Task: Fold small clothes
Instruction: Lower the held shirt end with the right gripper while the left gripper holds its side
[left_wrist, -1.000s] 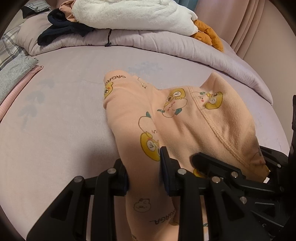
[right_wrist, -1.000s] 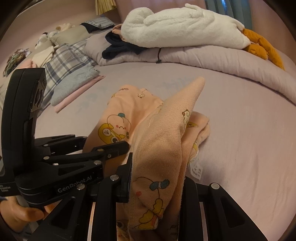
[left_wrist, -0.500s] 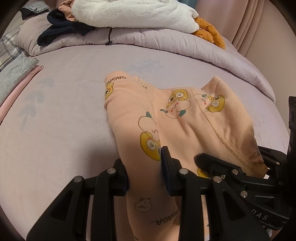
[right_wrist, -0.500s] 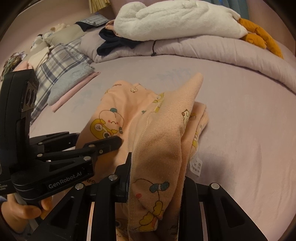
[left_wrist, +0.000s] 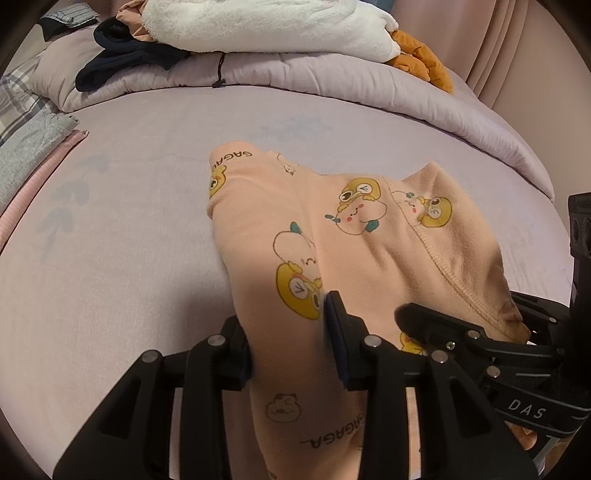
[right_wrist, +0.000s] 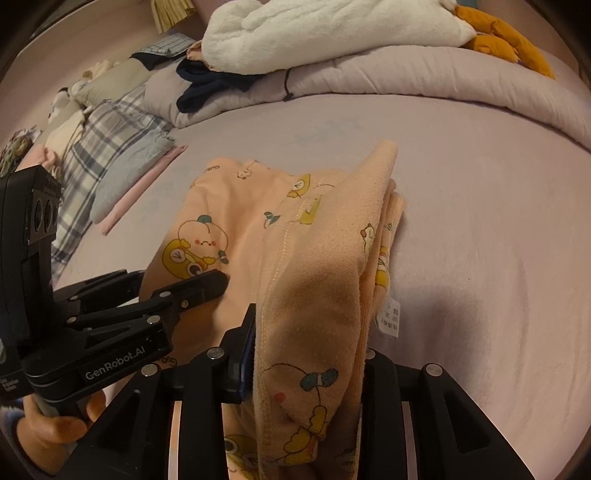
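Observation:
A peach child's garment (left_wrist: 351, 236) printed with yellow cartoon figures lies partly folded on the lilac bed sheet (left_wrist: 129, 240). My left gripper (left_wrist: 288, 332) has a long fold of it between its pads, and its jaws are opening while the cloth still fills the gap. My right gripper (right_wrist: 308, 332) grips a raised ridge of the same garment (right_wrist: 240, 221), which stands up in a peak; its jaws are opening too. The grippers are side by side, the left gripper (right_wrist: 218, 280) showing in the right wrist view. A white care label (right_wrist: 389, 317) hangs from the right edge.
A rolled lilac duvet (left_wrist: 332, 85) crosses the back, with a white fluffy blanket (left_wrist: 258, 26), a dark navy garment (left_wrist: 122, 62) and an orange plush (left_wrist: 421, 62) on it. Folded plaid, grey and pink clothes (right_wrist: 110, 173) are stacked at the left. A hand (right_wrist: 48, 432) holds the left gripper.
The fingers of both grippers stand slightly wider apart around the cloth. The raised peak on the right has leaned and sunk a little. Both hands have stayed about where they were.

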